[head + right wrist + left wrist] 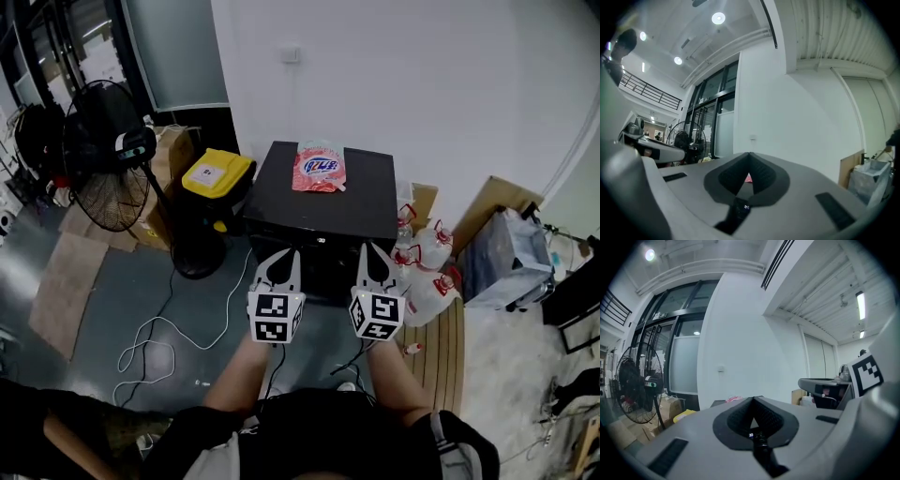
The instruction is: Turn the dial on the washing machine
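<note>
Two closed tongs (pixel 285 257) (pixel 372 251), washing machine (pixel 281 192) ahead, apart

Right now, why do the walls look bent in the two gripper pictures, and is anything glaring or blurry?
Left gripper view: fisheye bending, black rim around the image, a round white ceiling lamp glaring. Right gripper view: same bending, round ceiling spotlights flaring. Head view: even light, sharp, only mild bowing; the black box-shaped washing machine shows little surface detail.

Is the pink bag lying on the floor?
No, the pink bag lies on top of the black washing machine, near its back edge.
</note>
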Demonstrator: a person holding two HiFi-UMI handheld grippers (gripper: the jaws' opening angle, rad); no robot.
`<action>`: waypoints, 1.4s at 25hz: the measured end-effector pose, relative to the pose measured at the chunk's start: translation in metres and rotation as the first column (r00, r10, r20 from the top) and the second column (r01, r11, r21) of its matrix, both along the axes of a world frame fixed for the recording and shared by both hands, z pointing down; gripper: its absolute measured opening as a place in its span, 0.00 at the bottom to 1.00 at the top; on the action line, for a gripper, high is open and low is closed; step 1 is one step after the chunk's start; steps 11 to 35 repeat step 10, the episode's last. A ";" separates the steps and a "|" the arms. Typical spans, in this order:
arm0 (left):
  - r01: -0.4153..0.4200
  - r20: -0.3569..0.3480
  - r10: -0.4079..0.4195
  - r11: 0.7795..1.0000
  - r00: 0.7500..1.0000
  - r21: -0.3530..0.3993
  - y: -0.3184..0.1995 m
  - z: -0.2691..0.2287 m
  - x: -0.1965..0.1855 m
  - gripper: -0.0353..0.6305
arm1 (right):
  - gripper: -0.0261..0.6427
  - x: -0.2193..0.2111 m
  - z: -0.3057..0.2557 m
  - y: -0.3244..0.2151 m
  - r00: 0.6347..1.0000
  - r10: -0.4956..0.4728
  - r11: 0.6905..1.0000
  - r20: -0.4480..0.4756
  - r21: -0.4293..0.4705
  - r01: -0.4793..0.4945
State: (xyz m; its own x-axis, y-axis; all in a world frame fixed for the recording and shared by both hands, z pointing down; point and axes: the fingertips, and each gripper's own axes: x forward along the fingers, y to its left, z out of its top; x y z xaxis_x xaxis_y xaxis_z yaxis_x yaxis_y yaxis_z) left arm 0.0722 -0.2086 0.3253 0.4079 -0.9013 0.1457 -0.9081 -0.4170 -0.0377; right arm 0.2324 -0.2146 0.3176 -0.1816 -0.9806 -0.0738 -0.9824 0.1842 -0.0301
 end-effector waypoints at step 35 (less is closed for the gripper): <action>-0.009 -0.005 0.009 1.000 1.000 0.007 -0.006 0.001 -0.009 0.07 | 0.04 -0.017 0.003 -0.006 1.000 -0.021 1.000 -0.015 -0.001 0.021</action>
